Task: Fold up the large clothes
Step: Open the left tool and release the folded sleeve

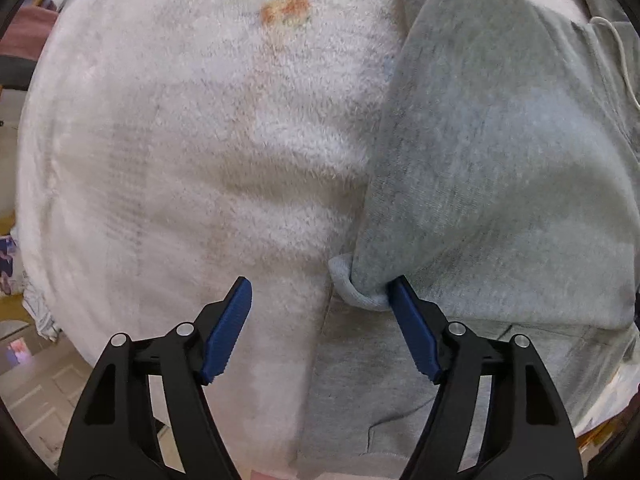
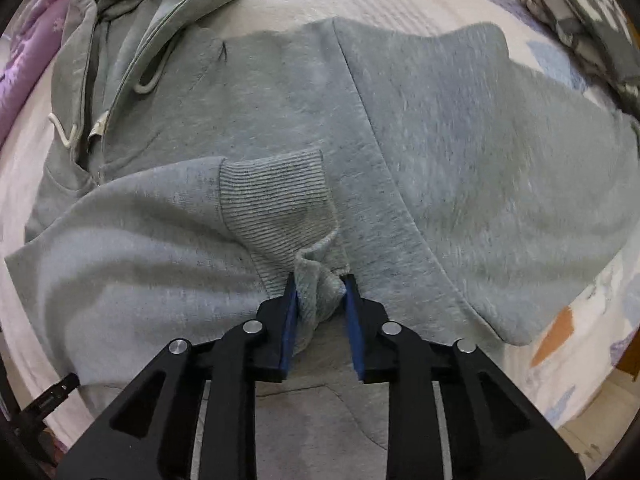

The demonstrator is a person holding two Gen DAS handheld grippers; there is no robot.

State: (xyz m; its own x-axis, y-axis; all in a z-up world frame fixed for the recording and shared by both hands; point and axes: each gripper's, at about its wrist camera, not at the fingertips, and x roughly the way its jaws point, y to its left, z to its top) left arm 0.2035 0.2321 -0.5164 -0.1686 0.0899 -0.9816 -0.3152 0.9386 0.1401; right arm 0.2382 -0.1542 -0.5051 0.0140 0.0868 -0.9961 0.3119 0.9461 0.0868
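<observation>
We see left gripper (image 1: 320, 308) wide open, sleeve fold brushing one finger; right gripper (image 2: 320, 292) pinching ribbed cuff (image 2: 276, 208) of grey hoodie (image 2: 460, 160) on blanket (image 1: 180, 140).

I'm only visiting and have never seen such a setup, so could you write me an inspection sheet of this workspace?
Surface: fluffy white blanket with faint coloured prints, spread over a bed.
Job's things: grey zip-up hooded sweatshirt lying on the blanket; its ribbed cuff is folded across the body.
Clutter: purple flowered fabric at one edge, black-and-white checked fabric at the other.
Grippers: left gripper open, one pad touching a sleeve end; right gripper pinching the cuff.
Cables: nothing seen; only the white hood drawstring.
Surroundings: pale floor beside the bed, blurred.
</observation>
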